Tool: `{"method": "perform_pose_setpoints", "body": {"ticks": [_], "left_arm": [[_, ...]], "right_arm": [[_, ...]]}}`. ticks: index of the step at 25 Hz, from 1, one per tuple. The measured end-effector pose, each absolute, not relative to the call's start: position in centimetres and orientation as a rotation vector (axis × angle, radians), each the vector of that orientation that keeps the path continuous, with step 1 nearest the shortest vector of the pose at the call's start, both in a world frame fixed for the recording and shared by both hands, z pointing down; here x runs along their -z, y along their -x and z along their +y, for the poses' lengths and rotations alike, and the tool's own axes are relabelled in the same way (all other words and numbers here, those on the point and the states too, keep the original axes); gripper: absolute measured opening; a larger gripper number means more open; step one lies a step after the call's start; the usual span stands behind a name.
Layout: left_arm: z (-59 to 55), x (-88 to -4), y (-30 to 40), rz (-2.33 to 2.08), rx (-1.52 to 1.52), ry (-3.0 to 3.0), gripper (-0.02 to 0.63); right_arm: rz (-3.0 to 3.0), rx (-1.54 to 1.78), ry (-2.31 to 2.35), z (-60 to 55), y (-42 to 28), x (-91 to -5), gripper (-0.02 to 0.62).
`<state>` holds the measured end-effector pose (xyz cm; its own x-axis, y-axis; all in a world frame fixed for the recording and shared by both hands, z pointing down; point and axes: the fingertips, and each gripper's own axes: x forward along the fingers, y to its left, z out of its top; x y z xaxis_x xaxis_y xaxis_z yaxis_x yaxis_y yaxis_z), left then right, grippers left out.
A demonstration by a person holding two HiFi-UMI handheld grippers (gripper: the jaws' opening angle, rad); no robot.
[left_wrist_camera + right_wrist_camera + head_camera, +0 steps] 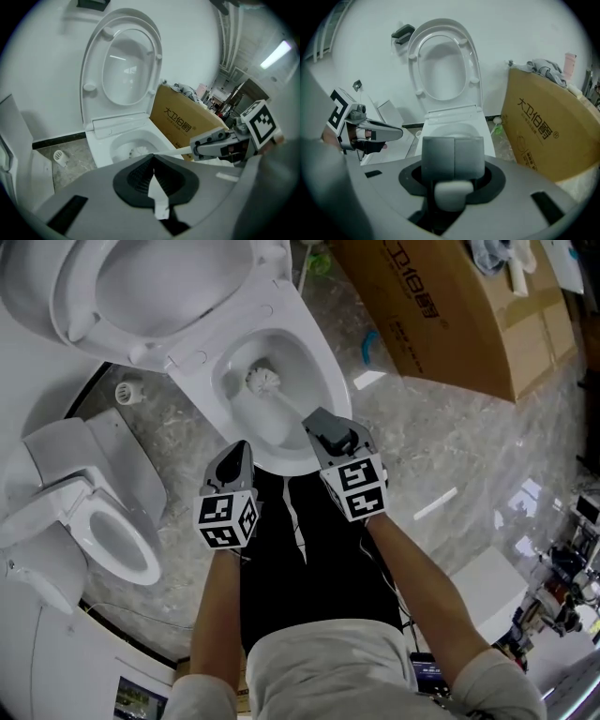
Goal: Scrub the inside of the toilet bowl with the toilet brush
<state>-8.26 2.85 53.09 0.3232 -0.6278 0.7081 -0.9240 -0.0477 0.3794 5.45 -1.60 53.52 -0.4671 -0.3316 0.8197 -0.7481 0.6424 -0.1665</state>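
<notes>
Over the front rim of the toilet, the right gripper (pixel 319 424) has its jaws clamped on the top end of the toilet brush (pixel 284 399). In the right gripper view the two grey pads (pixel 438 157) stand pressed together, with the white rounded handle end just under them. From there the white handle slants down into the toilet bowl (pixel 323 371), and the bristle head (pixel 263 381) rests low inside it, toward the back wall.

The left gripper (pixel 238 450) hangs just beside the right one, at the near edge of the bowl. Its jaws are closed on each other and grip nothing. Its own view looks past its jaws (pixel 153 164) at the brush head in the bowl and at the right gripper on the handle. Each gripper carries a cube with square markers (pixel 228 519).

The seat and lid (pixel 159 287) are tipped up against the white wall. A big cardboard box (pixel 450 306) printed with blue characters stands on the marbled floor (pixel 422 456), right of the toilet. A second, smaller toilet (pixel 112 540) stands to the left. Near the wall, a small round white part (pixel 128 392) lies on the floor. The person's black trousers (pixel 309 559) fill the space below the two grippers.
</notes>
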Motion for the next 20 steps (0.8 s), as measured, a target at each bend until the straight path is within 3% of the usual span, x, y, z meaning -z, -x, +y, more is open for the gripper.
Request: {"method": "perform_pose_setpoints", "body": {"ticks": [20], "left_arm": [[4.0,-39.0,4.6,-1.508,-0.419,-1.846,0.009]], "right_arm": [[-2.198,-0.606,-0.941,0.9,-9.4,-39.6,0.15]]}}
